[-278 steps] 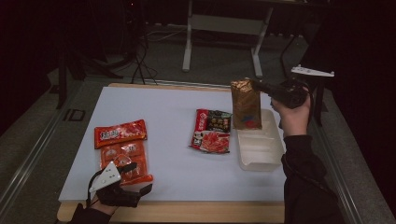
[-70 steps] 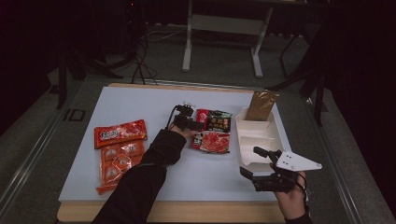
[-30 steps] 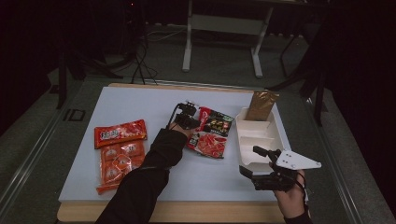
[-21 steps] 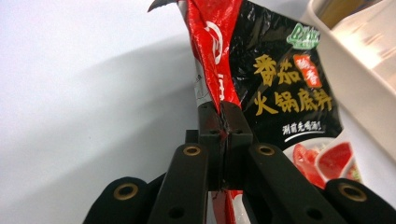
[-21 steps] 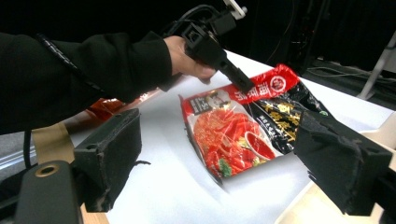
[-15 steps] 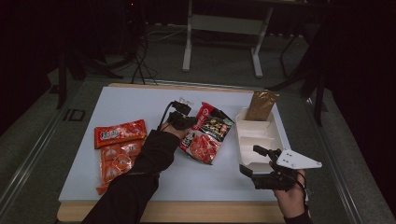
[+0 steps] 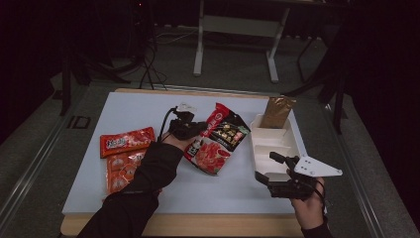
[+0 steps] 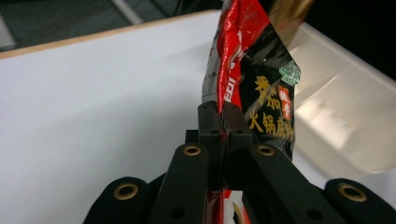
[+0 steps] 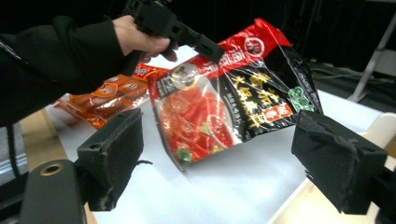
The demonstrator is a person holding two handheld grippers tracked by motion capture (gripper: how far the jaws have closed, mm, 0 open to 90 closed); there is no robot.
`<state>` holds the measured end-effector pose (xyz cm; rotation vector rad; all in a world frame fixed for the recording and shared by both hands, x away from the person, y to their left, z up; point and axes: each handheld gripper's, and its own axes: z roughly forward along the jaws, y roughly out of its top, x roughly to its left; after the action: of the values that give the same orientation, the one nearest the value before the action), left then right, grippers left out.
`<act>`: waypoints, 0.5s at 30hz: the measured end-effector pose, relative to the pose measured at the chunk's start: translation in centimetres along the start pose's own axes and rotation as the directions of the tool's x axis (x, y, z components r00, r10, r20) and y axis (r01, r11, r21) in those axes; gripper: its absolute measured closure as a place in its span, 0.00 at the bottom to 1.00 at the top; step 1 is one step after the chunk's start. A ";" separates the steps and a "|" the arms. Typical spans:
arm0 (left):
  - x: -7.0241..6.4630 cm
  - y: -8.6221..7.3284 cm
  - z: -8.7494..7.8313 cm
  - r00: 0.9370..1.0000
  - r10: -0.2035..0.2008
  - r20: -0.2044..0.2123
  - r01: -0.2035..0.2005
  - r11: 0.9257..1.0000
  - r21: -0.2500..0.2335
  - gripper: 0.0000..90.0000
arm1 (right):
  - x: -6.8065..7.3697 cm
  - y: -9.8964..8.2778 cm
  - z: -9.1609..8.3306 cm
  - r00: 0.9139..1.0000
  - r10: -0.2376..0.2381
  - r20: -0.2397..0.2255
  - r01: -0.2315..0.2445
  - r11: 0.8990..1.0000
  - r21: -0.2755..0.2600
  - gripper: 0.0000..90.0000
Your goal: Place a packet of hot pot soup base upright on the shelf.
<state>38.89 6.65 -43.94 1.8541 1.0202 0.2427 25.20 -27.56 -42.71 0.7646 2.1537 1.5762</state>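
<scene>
Black jaws of the left gripper (image 8: 223, 122) are clenched on the edge of a glossy red-and-black plastic food packet (image 7: 216, 140), which hangs tilted above the white bench (image 7: 124, 111), pinched at its seal, probably so it can be carried to the white compartmented tray (image 7: 277, 144) at the right. The right gripper (image 7: 274, 170) hovers at the tray's near end, jaws spread wide and empty. A brown foil pouch (image 7: 277, 111) stands at the tray's far end. Two orange snack packets (image 7: 124, 153) lie well to the left, out of the way.

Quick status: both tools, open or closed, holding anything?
Left tool: closed on the red-and-black packet, lifted off the table.
Right tool: open, holding nothing.
</scene>
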 end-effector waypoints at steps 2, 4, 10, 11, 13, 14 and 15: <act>-0.2 0.1 -0.6 1.000 0.005 0.024 -0.005 1.000 -0.015 0.99 | 0.0 0.2 0.1 1.000 -0.017 0.012 0.017 1.000 0.008 0.16; -0.5 0.1 -1.1 0.999 0.016 0.041 -0.015 0.999 -0.034 0.99 | -0.1 0.4 0.2 1.000 -0.008 0.009 0.008 1.000 0.012 0.15; -0.8 -0.2 -2.5 0.993 0.001 0.115 0.011 0.995 -0.100 0.99 | -1.1 1.1 0.1 0.995 0.098 0.030 -0.098 0.995 0.008 0.15; -0.9 -0.2 -2.7 0.992 -0.001 0.127 0.016 0.993 -0.113 0.99 | -1.3 1.2 0.1 0.993 0.106 0.044 -0.107 0.994 0.007 0.15; -0.9 -0.4 -3.0 0.986 0.002 0.165 0.020 0.991 -0.134 0.99 | -1.5 1.5 0.2 0.990 0.124 0.063 -0.125 0.992 0.010 0.15; -1.0 -0.5 -3.1 0.984 -0.003 0.176 0.028 0.990 -0.138 0.99 | -1.6 1.7 0.3 0.990 0.126 0.070 -0.127 0.992 0.006 0.15; -1.0 -0.6 -3.2 0.982 -0.011 0.189 0.038 0.989 -0.141 0.99 | -1.6 1.8 0.3 0.989 0.127 0.078 -0.128 0.992 0.005 0.14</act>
<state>36.17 8.13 -42.56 1.6977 0.8715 0.1201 27.07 -27.90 -41.13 0.9683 2.0956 1.5706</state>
